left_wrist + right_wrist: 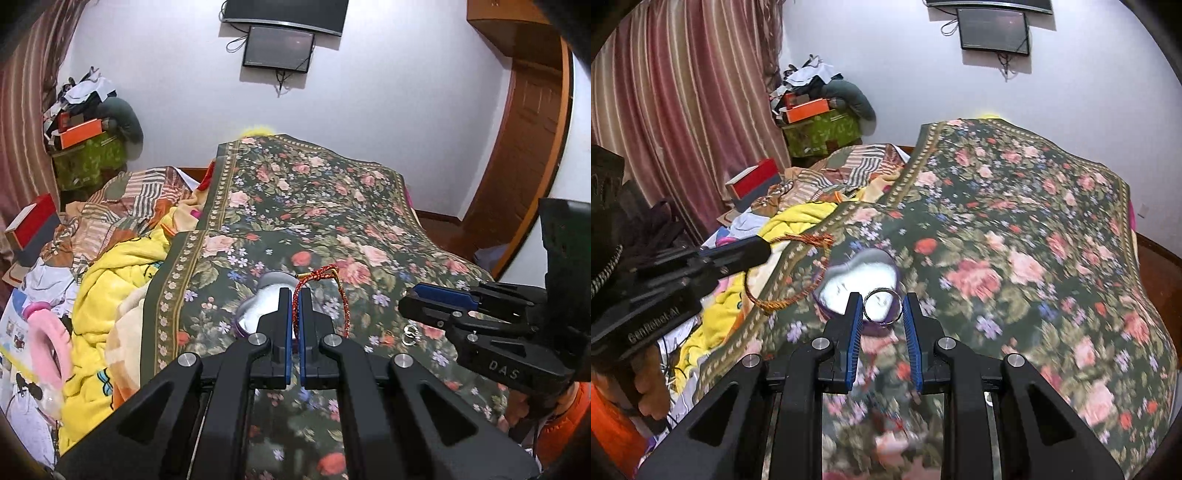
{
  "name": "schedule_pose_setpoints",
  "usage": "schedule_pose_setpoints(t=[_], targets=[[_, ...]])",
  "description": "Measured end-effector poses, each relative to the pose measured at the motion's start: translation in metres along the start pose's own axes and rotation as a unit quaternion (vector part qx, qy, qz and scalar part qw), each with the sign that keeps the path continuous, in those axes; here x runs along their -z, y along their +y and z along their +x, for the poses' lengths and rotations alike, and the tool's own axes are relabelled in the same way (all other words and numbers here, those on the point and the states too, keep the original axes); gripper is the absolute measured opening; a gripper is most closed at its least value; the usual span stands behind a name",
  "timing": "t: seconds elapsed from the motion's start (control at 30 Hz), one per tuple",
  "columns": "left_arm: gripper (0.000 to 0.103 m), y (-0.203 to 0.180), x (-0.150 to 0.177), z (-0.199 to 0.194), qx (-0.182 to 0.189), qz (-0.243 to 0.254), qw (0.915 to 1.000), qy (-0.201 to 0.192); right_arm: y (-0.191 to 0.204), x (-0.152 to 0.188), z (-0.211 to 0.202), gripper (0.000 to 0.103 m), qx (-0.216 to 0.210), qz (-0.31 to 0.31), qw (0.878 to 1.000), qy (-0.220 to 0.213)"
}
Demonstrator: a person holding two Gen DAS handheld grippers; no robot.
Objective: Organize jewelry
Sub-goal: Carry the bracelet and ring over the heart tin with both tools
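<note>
- Bedroom with a white wall, striped curtains [683, 92] and a wall screen [277, 48]; bed [332, 206] spread with a floral blanket, serving as the work surface.
- Heaped to the bed's left: yellow towel [110, 280] and patchwork bedding, well apart from the work.
- Heart-shaped purple dish [866, 280] with a pale inside, resting on the blanket near the middle, likely the collecting spot for the jewelry.
- Left tool [294, 295] clenched on a red-and-gold braided cord [325, 275], loop trailing over the blanket to the right of the dish; probably gripped at one strand so the rest hangs free for lowering in.
- Right tool [881, 306] released, fingers spread, hovering over the dish.
- Silver ring [881, 302] seen between those fingers and touching neither, over the dish's near rim; whether already resting inside, cannot tell.
</note>
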State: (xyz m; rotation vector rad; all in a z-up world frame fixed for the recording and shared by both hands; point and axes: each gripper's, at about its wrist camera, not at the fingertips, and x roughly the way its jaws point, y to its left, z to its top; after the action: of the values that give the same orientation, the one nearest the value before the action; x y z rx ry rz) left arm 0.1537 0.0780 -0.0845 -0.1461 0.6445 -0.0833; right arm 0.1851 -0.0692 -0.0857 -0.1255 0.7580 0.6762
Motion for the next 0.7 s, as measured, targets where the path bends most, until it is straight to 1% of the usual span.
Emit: schedule_pose_setpoints(t=[0.27,0.53,0.7], targets=[[0.001,0.018,-0.006,0.031,0.006,-0.012,0.9998,0.012,0.0,-0.013,0.034,0.02,-0.01,-0.003,1.0,0.012],[0.001,0.032,-0.007,0.064,0.015,-0.021,0.9992,0.03,-0.007,-0.012,0.064,0.02,-0.014,0.0,0.999,0.037],[0.001,0.034,-0.003,0.082,0.019,-0.019,0.9986,0.046,-0.008,-0.008,0.077,0.02,-0.016,0.0,0.999,0.052]])
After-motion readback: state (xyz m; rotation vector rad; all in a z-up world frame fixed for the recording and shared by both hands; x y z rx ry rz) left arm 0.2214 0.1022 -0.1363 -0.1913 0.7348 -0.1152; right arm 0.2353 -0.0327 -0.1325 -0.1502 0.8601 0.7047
